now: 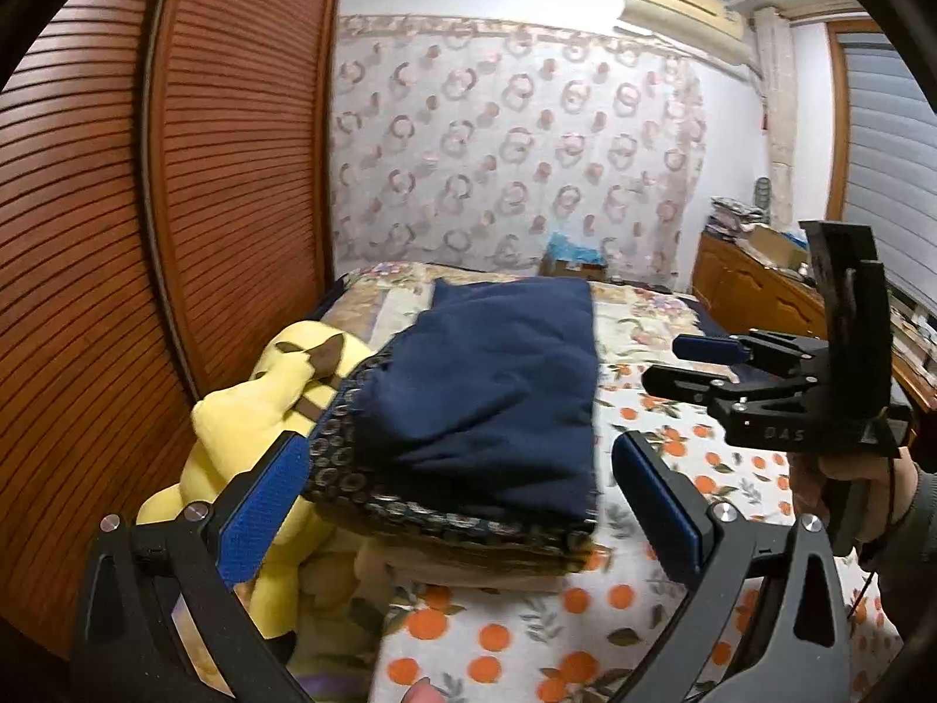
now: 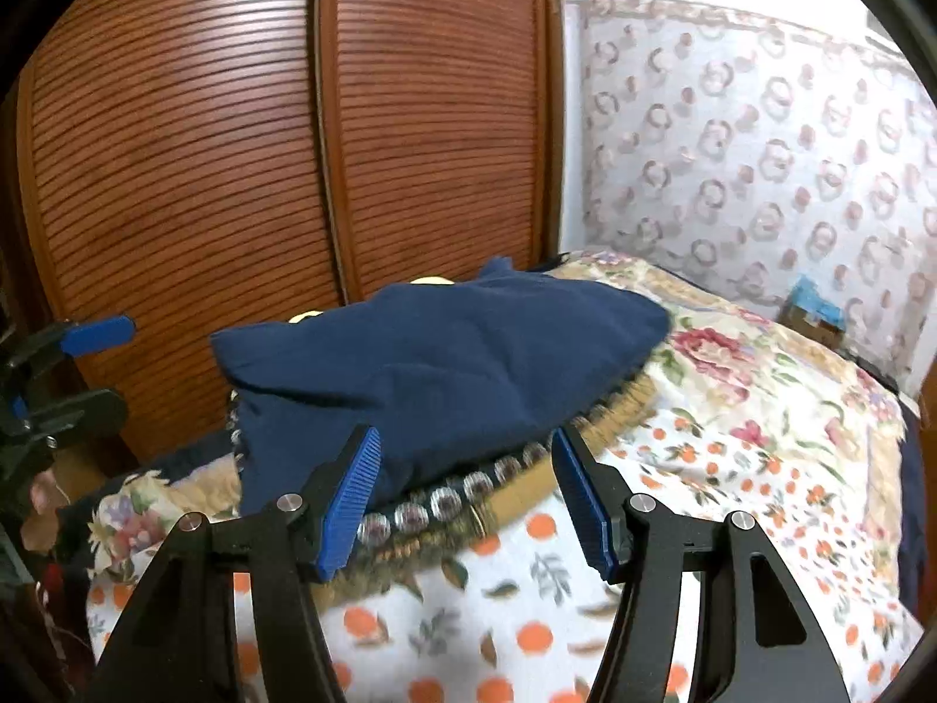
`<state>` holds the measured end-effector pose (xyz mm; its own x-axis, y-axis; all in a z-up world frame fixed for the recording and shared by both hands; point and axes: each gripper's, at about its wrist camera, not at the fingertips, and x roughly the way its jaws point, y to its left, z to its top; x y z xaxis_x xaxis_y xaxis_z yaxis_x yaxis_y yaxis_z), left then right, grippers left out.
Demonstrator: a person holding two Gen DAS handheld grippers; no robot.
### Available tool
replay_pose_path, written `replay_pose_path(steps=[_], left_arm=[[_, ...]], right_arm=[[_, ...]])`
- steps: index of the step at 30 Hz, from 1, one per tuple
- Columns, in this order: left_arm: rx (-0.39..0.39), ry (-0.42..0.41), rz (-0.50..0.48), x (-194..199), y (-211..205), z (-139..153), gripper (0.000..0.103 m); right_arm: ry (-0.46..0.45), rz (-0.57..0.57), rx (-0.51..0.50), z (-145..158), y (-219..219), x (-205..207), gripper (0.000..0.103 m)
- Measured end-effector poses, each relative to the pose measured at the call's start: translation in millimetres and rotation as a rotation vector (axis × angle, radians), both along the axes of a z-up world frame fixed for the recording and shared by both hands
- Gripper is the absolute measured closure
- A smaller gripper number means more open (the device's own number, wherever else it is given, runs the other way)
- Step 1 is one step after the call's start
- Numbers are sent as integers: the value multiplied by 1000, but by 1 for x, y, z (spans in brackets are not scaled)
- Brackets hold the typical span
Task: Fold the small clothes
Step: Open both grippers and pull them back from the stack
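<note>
While sitting folded on the stack just ahead of both tongs, navy garment looking done; left gripper gaping wide, right gripper open, both empty. Probably needing another piece next.

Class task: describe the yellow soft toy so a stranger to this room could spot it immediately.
Find the slatted wooden wardrobe doors beside the bed. At their foot, left of the folded clothes pile, sits the yellow soft toy. It alone is bright yellow, with brown-tipped ears.

Only "DAS" legible, in pale letters on the black body of the right gripper, left wrist view.
</note>
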<state>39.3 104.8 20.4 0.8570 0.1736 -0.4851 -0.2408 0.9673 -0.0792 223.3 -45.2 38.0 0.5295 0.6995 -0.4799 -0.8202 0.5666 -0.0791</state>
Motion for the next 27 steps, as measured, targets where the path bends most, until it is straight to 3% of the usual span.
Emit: replay_pose_path(steps=[9, 19, 27], left_arm=[[23, -10, -88, -4, -49, 3, 0], [43, 0, -149, -2, -107, 2, 0], [-15, -19, -226, 4, -141, 20, 0]], right_arm=[[-2, -124, 70, 0, -71, -58, 19], [-38, -335, 94, 3, -141, -123, 17], [-96, -499, 139, 19, -194, -183, 17]])
